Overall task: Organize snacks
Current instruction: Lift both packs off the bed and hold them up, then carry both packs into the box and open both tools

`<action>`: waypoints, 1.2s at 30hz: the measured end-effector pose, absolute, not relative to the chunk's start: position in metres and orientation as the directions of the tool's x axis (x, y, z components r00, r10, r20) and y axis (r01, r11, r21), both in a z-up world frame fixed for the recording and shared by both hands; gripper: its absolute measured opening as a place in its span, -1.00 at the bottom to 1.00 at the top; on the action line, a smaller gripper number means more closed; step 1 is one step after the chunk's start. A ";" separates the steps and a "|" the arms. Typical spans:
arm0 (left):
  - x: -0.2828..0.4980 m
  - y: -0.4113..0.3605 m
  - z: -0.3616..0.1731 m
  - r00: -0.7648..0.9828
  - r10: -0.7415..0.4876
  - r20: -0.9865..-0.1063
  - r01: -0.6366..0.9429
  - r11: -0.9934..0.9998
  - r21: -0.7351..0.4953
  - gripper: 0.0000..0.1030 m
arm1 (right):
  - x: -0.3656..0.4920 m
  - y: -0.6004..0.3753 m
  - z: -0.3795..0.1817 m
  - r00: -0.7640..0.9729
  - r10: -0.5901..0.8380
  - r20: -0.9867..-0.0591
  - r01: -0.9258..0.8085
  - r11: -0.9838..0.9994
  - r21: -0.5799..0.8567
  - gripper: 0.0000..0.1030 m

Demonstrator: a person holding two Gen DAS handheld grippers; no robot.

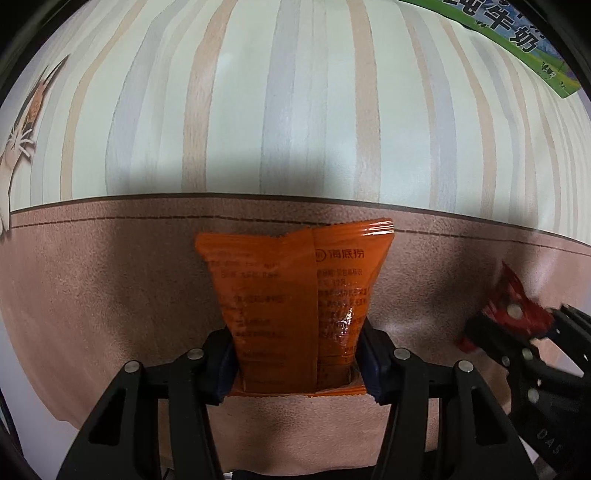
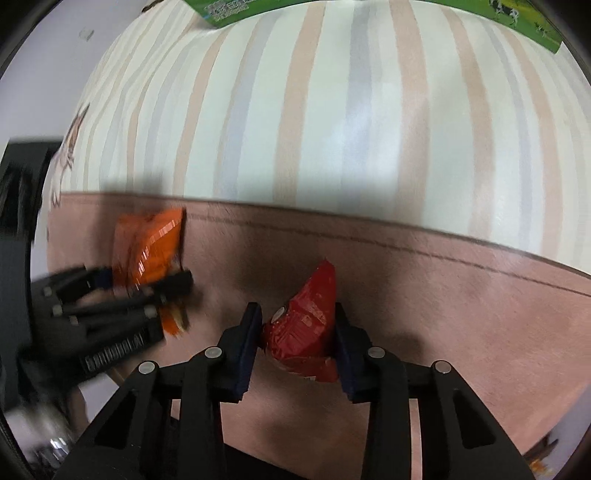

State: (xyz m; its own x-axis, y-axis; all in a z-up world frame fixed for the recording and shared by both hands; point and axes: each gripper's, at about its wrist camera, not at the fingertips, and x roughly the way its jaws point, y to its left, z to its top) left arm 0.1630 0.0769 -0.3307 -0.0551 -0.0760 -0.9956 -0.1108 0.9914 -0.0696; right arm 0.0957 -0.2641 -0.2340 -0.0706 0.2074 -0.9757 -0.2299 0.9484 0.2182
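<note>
An orange snack packet [image 1: 288, 288] with dark printed text stands between the blue pads of my left gripper [image 1: 295, 354], which is shut on its lower part just above the pink cloth band. To the right, a red snack packet [image 1: 513, 314] sits in my right gripper [image 1: 517, 332]. In the right wrist view the red packet [image 2: 310, 317] is pinched between both pads of my right gripper [image 2: 299, 332], crumpled and tilted. My left gripper [image 2: 147, 284] shows blurred at the left there, with the orange packet [image 2: 151, 243] in it.
A tablecloth with pale stripes [image 1: 295, 92] and a pink border band [image 1: 110, 295] covers the surface. A green milk carton [image 1: 517, 37] lies at the far right edge, also the green carton [image 2: 240, 7] at the top. A cat print [image 1: 22, 122] marks the cloth's left.
</note>
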 end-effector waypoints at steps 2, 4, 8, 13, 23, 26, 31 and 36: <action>0.162 0.075 -0.333 -0.052 -0.077 -0.996 -0.113 0.991 -0.071 0.01 | 0.093 -0.268 -0.232 -0.067 0.196 -0.978 -0.236 0.950 0.206 -0.23; 0.164 0.069 -0.336 -0.050 -0.076 -0.996 -0.113 0.991 -0.070 0.01 | 0.091 -0.276 -0.230 -0.061 0.209 -0.976 -0.228 0.949 0.218 -0.23; 0.171 0.059 -0.341 -0.042 -0.070 -0.997 -0.118 0.991 -0.064 0.01 | 0.090 -0.288 -0.234 -0.048 0.238 -0.970 -0.182 0.953 0.243 -0.14; 0.169 0.054 -0.344 -0.013 -0.050 -0.999 -0.119 0.992 -0.048 -0.13 | 0.088 -0.296 -0.237 -0.012 0.208 -0.978 -0.189 0.960 0.206 -0.19; 0.150 0.022 -0.322 -0.013 -0.124 -0.992 -0.100 0.988 -0.122 -0.17 | 0.077 -0.317 -0.215 0.026 0.328 -0.944 -0.116 0.939 0.323 -0.24; 0.151 0.012 -0.306 0.000 -0.141 -0.990 -0.091 0.986 -0.141 -0.17 | 0.074 -0.332 -0.205 0.038 0.360 -0.932 -0.100 0.929 0.355 -0.24; 0.162 -0.003 -0.267 0.059 -0.187 -0.981 -0.068 0.979 -0.191 -0.17 | 0.083 -0.347 -0.180 0.084 0.420 -0.904 -0.074 0.907 0.414 -0.24; 0.187 -0.019 -0.216 0.135 -0.240 -0.961 -0.041 0.968 -0.247 -0.17 | 0.104 -0.380 -0.134 0.159 0.476 -0.865 -0.064 0.879 0.472 -0.24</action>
